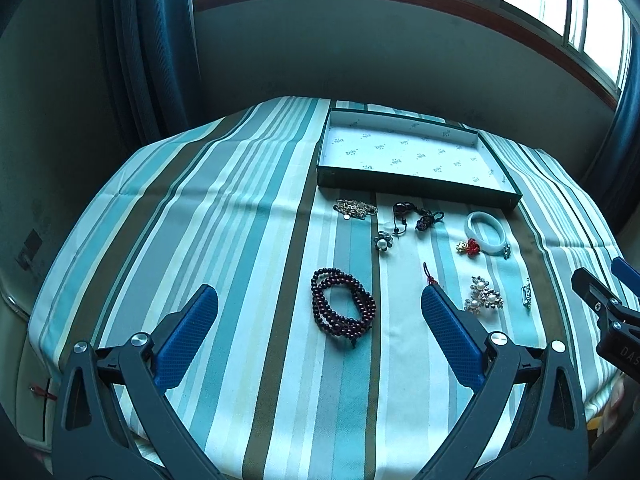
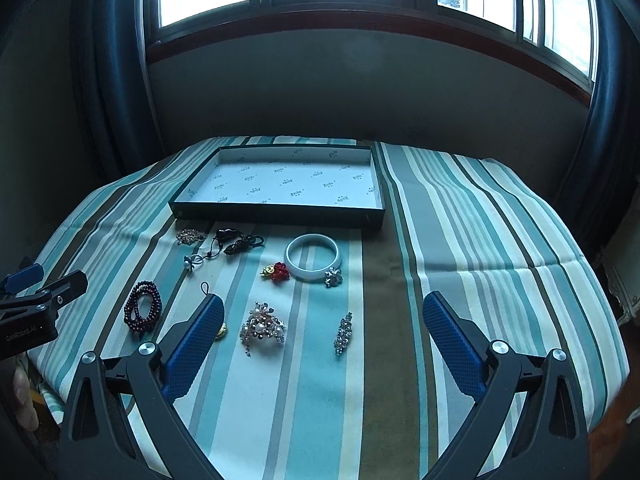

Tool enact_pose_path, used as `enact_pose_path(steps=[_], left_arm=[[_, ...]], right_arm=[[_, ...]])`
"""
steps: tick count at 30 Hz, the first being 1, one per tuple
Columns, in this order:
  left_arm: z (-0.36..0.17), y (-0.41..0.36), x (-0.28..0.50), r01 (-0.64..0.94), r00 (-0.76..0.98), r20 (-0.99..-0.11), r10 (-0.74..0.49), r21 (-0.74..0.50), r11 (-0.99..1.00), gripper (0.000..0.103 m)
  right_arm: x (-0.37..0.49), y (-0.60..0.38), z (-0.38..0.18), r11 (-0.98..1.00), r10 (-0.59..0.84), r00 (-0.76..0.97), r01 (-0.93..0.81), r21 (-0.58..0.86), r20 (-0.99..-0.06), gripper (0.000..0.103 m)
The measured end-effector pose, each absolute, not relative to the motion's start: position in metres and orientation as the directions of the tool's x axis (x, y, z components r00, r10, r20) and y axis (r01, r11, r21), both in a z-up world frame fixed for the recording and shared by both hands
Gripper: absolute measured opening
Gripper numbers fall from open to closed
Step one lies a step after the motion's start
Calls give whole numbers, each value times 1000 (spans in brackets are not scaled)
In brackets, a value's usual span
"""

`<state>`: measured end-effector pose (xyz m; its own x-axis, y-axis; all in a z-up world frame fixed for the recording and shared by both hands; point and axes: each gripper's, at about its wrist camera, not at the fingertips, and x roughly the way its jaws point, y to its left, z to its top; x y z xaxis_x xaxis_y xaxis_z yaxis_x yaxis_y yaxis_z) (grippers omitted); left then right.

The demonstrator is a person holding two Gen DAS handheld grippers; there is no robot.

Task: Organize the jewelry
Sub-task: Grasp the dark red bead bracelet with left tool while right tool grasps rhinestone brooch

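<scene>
left gripper (image 1: 319, 295): hovering over the cloth w/ jaws spread wide, holding nothing; the dark bead bracelet (image 1: 343, 309) is lying between the fingers, not touched.
right gripper (image 2: 323, 304): also gaping wide, empty; the pearl brooch (image 2: 262, 327) and crystal clip (image 2: 343, 333) are sitting between its fingers on the cloth.
tray (image 2: 280, 213): shallow dark-rimmed box w/ printed white liner, sitting at the far side of the table, nothing in it yet. Task looking not yet begun.
jewelry location: all pieces lying loose on the striped tablecloth (image 2: 460, 248), just in front of the tray.
bead bracelet handling: prob. light, floppy, coiled in several loops; judging best to be pinching across the bunched strands so no loop is trailing.
white bangle (image 2: 313, 262): looking rigid, smooth, likely slippery and breakable if jade/glass; gripping across one side of the ring, gently.
pearl brooch handling: stiff but spiky, delicate-looking stones; taking the thick centre, not the tips.
gold chain (image 1: 355, 208): limp heap nr the tray edge, prob. slipping thru pads; pinching the densest bit.
black cord piece (image 1: 418, 216): soft, tangly, could be snagging neighbours.
red charm (image 2: 276, 271): small, lying just beside the bangle; risk of nudging both.
</scene>
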<state>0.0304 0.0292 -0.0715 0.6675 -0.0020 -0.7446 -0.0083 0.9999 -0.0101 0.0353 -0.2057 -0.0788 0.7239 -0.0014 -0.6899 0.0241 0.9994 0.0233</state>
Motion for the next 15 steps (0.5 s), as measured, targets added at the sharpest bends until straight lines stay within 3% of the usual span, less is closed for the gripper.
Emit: enact_pose_path(steps=[5,10,15], left_arm=[[-104,32,45,-5,598,-801,0,-5,1000,100],[-121,29,64,7,557,-830,-4,0,1000,89],[-133,19,80,32,532,-846,-35,-22,999,89]], right_arm=[[49,-206,-105,999,33,655,5,49,-755,99],[60,-213,-118,997,53,612,14,78,-789,99],[66,-226,-122,993,59,608,41,106,-792,98]])
